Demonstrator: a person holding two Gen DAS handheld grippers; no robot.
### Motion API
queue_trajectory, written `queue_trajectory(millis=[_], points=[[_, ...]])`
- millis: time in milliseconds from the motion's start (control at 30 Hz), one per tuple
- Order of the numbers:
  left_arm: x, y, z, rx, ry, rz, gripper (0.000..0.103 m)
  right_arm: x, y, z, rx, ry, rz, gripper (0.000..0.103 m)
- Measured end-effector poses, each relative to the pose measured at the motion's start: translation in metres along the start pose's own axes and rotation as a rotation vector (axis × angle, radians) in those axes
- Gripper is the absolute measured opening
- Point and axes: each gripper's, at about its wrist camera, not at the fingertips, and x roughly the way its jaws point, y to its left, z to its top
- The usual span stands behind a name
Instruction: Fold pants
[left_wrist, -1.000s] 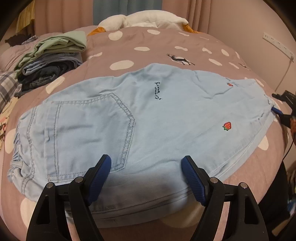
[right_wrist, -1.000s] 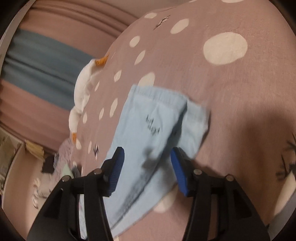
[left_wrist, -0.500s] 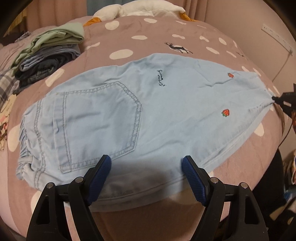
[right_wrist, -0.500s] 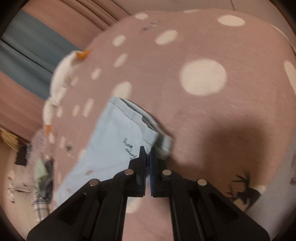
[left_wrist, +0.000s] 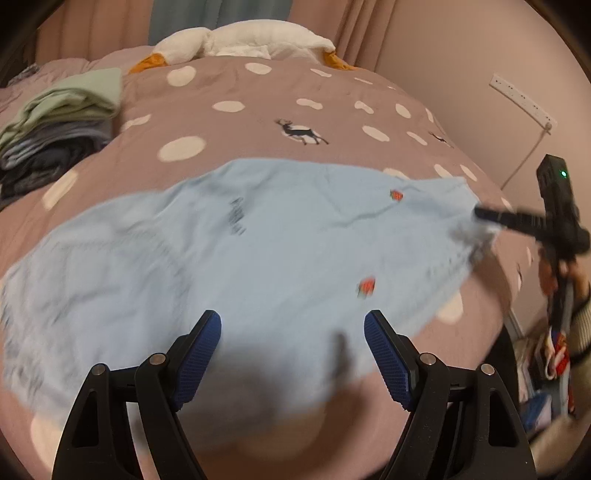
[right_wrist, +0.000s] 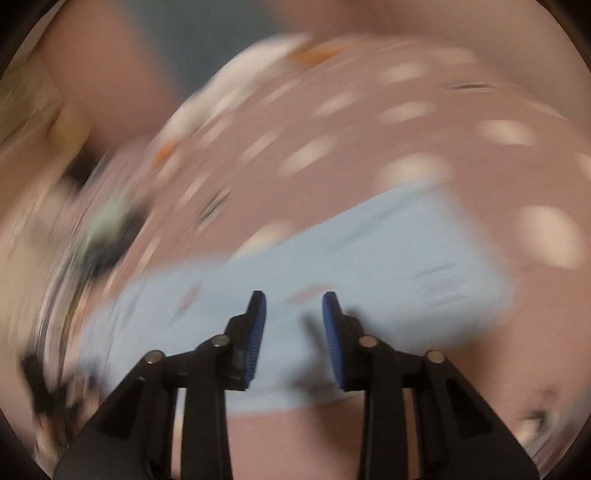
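1. The pants (left_wrist: 258, 266) lie spread flat on the bed (left_wrist: 258, 122).
2. Left tongs (left_wrist: 291, 354) gape wide and hold nothing.
3. Right tongs (right_wrist: 293, 332) stand partly open, also empty.
4. Risk: with this blur, either may pinch one layer or snag the bedcover, skewing the fold.

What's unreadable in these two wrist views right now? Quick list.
- Black lettering on the pants: left wrist view, motion blur, unreadable.
- Back pocket stitching at the pants' left end: left wrist view, smeared out.
- Pants hem: right wrist view, heavy blur all over; edges and folds unclear.
- Right gripper in the left wrist view: blurred at the pants' edge; jaws unclear there.
- Clothes pile: cut by the left edge.
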Motion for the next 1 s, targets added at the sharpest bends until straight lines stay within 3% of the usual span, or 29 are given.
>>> queue_trajectory(millis=[67,133,233,333,533,633,733,833,933,1000], points=[[0.017,-0.008,0.011,0.002,0.035,-0.017,0.08,0.024,0.03,-0.001,-0.079,0.088,0.044,0.009],[0.029,-0.016,0.013,0.021,0.067,0.004,0.08,0.039,0.051,-0.003,-0.142,0.156,0.048,0.01],[0.038,-0.016,0.003,0.044,0.104,-0.002,0.08,0.032,0.077,-0.025,-0.367,0.149,0.055,0.014],[0.04,-0.013,-0.004,0.052,0.103,-0.006,0.08,0.03,0.083,-0.045,-0.481,0.187,0.082,0.02],[0.039,-0.013,-0.004,0.04,0.102,-0.014,0.08,0.051,0.102,-0.05,-0.658,0.206,0.013,0.024],[0.036,-0.01,-0.006,0.036,0.1,-0.02,0.08,0.055,0.112,-0.055,-0.804,0.225,-0.019,0.033],[0.033,-0.007,-0.007,0.017,0.097,-0.03,0.08,0.05,0.118,-0.059,-0.948,0.226,-0.054,0.034],[0.032,-0.007,-0.007,0.006,0.095,-0.033,0.08,0.057,0.124,-0.055,-1.033,0.235,-0.078,0.031],[0.03,-0.006,-0.008,0.002,0.094,-0.034,0.08,0.062,0.13,-0.059,-1.129,0.262,-0.056,0.012],[0.029,-0.005,-0.008,-0.001,0.092,-0.036,0.08,0.057,0.129,-0.053,-1.11,0.252,-0.022,0.008]])
